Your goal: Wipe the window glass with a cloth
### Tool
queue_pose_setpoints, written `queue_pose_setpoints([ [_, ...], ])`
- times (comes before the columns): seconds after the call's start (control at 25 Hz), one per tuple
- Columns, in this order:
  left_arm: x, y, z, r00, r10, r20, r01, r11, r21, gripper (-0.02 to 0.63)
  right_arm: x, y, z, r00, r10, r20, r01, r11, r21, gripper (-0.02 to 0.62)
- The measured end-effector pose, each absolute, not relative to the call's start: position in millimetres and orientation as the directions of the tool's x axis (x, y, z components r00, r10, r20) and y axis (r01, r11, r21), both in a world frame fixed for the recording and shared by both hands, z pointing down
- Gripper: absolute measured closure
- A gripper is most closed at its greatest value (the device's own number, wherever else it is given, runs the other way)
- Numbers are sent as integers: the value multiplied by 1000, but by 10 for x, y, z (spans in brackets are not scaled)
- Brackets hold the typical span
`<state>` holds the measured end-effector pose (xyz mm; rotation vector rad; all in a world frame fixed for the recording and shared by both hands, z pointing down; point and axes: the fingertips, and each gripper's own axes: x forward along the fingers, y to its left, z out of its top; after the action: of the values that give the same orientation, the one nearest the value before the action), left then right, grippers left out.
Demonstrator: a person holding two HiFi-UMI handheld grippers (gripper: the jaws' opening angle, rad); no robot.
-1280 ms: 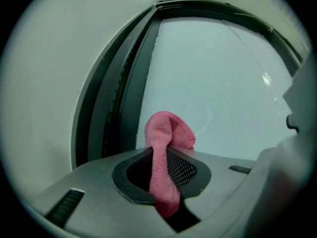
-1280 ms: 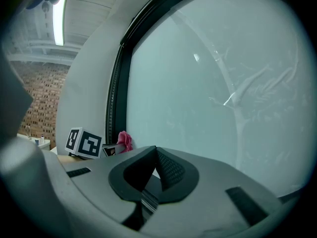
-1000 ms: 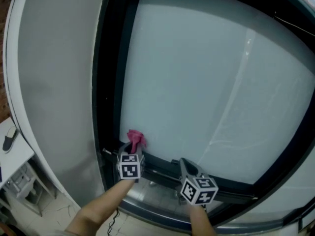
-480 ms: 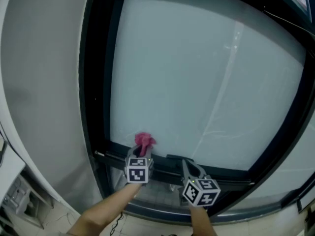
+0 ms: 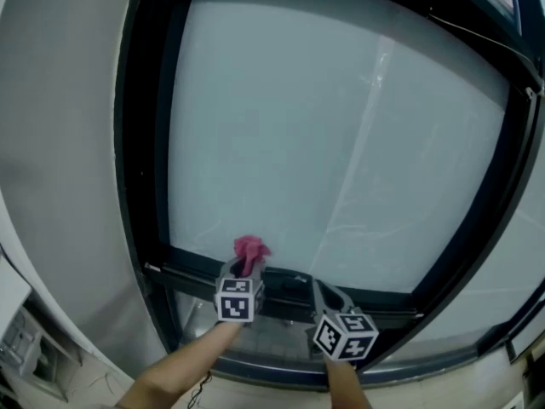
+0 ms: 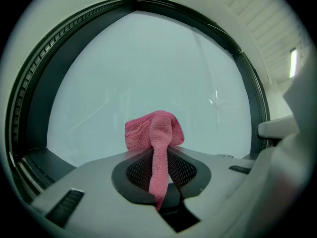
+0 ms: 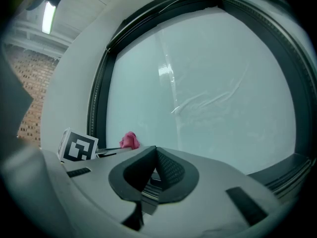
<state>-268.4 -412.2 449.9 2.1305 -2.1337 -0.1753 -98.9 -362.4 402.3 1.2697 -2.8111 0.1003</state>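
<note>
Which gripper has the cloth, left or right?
The left gripper. Its jaws are clamped on the pink cloth, which bunches up above the tips. The right gripper has its jaws together with nothing between them.

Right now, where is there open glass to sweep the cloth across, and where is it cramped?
Nearly all the window glass is bare: everything above the pink cloth, between the left frame post and the right frame side. It is crowded only along the bottom rail, where the left gripper, holding the cloth, and the right gripper sit close together.
</note>
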Motion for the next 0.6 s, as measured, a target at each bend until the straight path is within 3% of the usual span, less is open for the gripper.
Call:
queue_pose_setpoints([
  [0.6,-2176,-4064,4166,-9,-998,-55,-992,2,128,554,-580,-3685,3964,-689,-721,76,-725,687,-52,594],
])
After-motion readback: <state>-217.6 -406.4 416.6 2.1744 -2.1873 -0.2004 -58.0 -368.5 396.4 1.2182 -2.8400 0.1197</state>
